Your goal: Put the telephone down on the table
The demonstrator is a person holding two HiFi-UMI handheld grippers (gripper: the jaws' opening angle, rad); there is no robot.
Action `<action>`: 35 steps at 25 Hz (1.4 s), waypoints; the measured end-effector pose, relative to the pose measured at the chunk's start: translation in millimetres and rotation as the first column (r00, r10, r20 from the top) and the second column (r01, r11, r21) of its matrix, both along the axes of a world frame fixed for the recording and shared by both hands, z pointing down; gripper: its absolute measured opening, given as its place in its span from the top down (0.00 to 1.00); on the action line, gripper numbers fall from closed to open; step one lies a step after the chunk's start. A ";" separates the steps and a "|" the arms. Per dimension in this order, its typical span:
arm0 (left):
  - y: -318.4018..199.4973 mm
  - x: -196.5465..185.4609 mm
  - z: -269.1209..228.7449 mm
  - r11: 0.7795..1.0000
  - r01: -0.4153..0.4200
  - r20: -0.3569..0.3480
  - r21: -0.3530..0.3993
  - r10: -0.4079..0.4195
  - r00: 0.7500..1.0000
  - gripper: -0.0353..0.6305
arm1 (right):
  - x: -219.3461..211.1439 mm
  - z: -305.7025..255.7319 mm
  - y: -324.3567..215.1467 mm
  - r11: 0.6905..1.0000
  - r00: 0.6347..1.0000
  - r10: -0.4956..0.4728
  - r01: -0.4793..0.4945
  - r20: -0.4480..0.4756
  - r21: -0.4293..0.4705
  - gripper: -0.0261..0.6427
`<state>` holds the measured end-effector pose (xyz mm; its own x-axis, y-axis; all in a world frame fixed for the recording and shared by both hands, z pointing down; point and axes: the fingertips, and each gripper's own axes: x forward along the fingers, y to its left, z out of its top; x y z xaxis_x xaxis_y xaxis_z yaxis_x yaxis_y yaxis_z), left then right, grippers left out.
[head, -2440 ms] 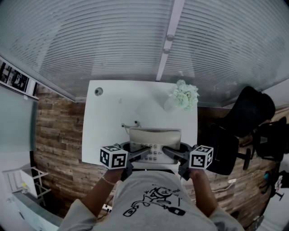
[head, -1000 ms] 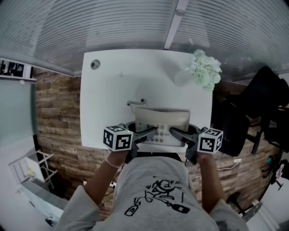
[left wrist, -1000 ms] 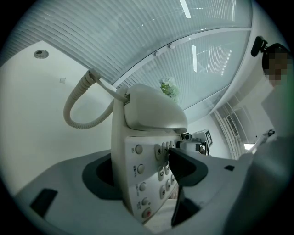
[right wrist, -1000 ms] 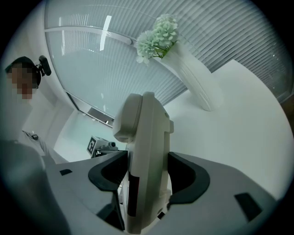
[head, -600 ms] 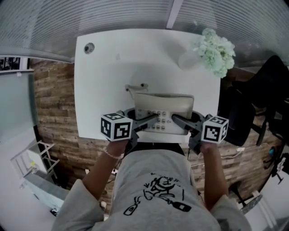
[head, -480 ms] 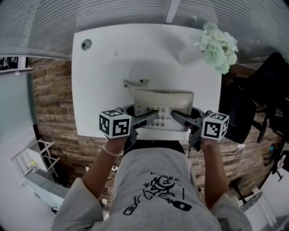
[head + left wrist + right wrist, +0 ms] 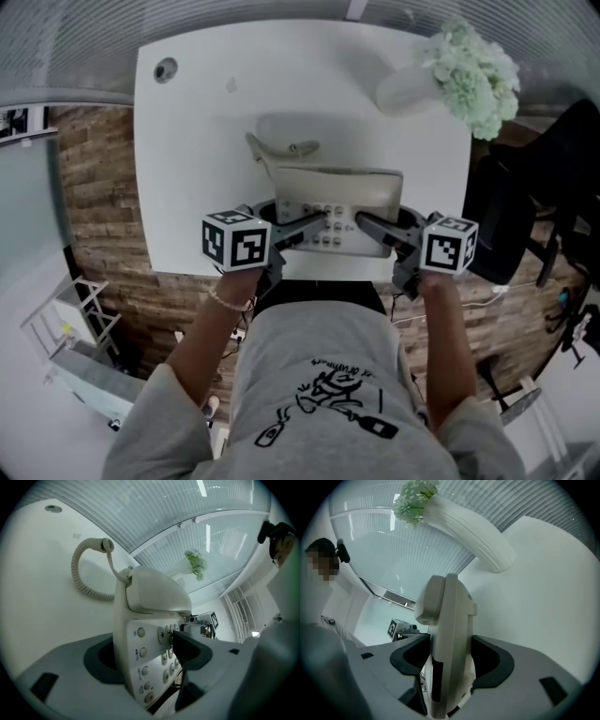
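A cream desk telephone (image 7: 339, 199) with its handset on top and a keypad facing me hangs over the near part of the white table (image 7: 187, 141). My left gripper (image 7: 307, 228) is shut on the telephone's left side and my right gripper (image 7: 371, 229) on its right side. In the left gripper view the telephone (image 7: 150, 616) stands between the jaws of the left gripper (image 7: 151, 654), the dark pad on the keypad. In the right gripper view the telephone (image 7: 449, 630) sits edge-on in the right gripper (image 7: 452, 662). The coiled cord (image 7: 281, 148) lies on the table behind. Whether the base touches the table is hidden.
A white vase with pale green flowers (image 7: 469, 66) stands at the table's far right corner. A round cable hole (image 7: 166, 68) is at the far left corner. A black chair (image 7: 525, 187) stands right of the table. Brick-patterned floor lies around.
Both grippers have sunk toward the table with the telephone held between them. The table and vase fill more of the head view, and the cord now lies further out on the tabletop.
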<state>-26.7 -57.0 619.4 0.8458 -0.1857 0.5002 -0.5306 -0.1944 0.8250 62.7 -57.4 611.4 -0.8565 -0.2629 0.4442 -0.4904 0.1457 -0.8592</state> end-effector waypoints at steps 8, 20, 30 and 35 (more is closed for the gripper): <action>3.2 0.0 21.9 1.000 0.006 0.021 -0.027 -0.006 1.000 0.47 | 0.2 23.5 2.4 0.999 1.000 -0.007 0.007 0.005 -0.035 0.53; 11.6 1.3 44.0 0.999 0.027 0.061 -0.043 -0.024 0.998 0.47 | 1.6 48.2 9.4 0.997 1.000 -0.020 0.020 -0.004 -0.072 0.53; 11.1 3.2 48.5 0.999 0.040 0.123 -0.004 -0.039 0.992 0.45 | 4.2 55.8 10.3 0.996 0.999 -0.037 0.036 -0.010 -0.078 0.53; 10.2 2.4 48.8 0.998 0.054 0.168 0.018 -0.056 0.984 0.43 | 5.6 56.6 10.5 0.996 1.000 -0.030 0.029 -0.008 -0.083 0.53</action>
<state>-24.3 -46.8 668.2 0.7378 -0.2372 0.6319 -0.6721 -0.1719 0.7202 68.3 -46.9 668.0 -0.8592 -0.1993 0.4712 -0.4946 0.0886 -0.8646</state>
